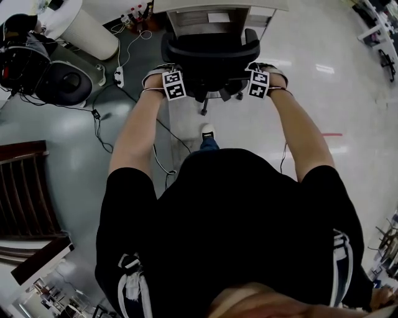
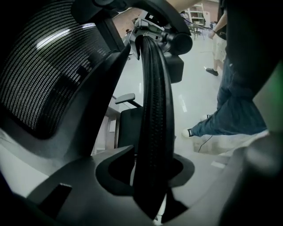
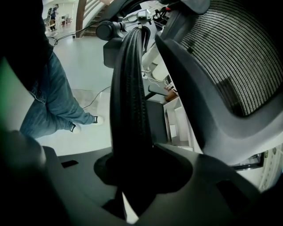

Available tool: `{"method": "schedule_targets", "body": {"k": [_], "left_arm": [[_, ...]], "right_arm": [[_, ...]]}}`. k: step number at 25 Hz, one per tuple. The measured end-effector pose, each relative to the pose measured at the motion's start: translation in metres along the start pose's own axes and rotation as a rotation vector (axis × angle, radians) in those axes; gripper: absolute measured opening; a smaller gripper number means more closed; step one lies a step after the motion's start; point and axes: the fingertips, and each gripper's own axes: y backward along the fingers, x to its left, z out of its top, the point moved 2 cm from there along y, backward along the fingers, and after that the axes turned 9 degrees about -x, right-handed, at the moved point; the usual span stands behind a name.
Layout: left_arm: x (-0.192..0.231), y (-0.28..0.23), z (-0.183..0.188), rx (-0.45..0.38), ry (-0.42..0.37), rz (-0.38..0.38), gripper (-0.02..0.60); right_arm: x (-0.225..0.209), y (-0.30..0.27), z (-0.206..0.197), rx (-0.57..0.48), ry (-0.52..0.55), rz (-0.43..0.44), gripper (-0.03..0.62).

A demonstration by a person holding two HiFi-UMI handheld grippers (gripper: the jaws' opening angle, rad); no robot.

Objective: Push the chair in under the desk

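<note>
Left gripper [image 2: 148,176] and right gripper [image 3: 132,176] each clamped part-closed on side rims of chair [image 1: 210,59], now at desk [image 1: 214,12] front edge, not fully under: push evenly, keep it straight.

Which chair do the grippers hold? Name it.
The black chair at the desk: left gripper and right gripper clamp its back. The brown slatted chair stands apart.

Overhead light glares off the glossy floor [image 1: 323,68]; the chair [image 1: 208,62] reads nearly black. Every view bulges at its edges, and the gripper views' foregrounds are dark and blurred.
</note>
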Motion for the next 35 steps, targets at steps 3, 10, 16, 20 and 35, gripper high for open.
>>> {"method": "schedule_targets", "body": {"k": [3, 10, 16, 20, 35], "left_arm": [[0.025, -0.01, -0.004, -0.006, -0.006, 0.01, 0.15], [0.076, -0.032, -0.015, -0.009, -0.012, 0.014, 0.14], [0.115, -0.048, -0.019, -0.009, -0.022, 0.025, 0.129], [0.137, -0.058, -0.018, -0.01, -0.024, 0.024, 0.127], [0.197, -0.083, -0.021, -0.005, -0.034, 0.034, 0.124]], "right_arm": [[-0.023, -0.013, -0.002, 0.004, -0.005, 0.004, 0.129], [-0.076, -0.041, -0.006, 0.004, 0.001, -0.009, 0.133], [-0.117, -0.059, -0.011, 0.001, -0.002, -0.015, 0.138], [-0.138, -0.067, -0.019, 0.005, -0.005, -0.024, 0.143], [-0.198, -0.094, -0.031, -0.003, -0.006, -0.048, 0.146]]}}
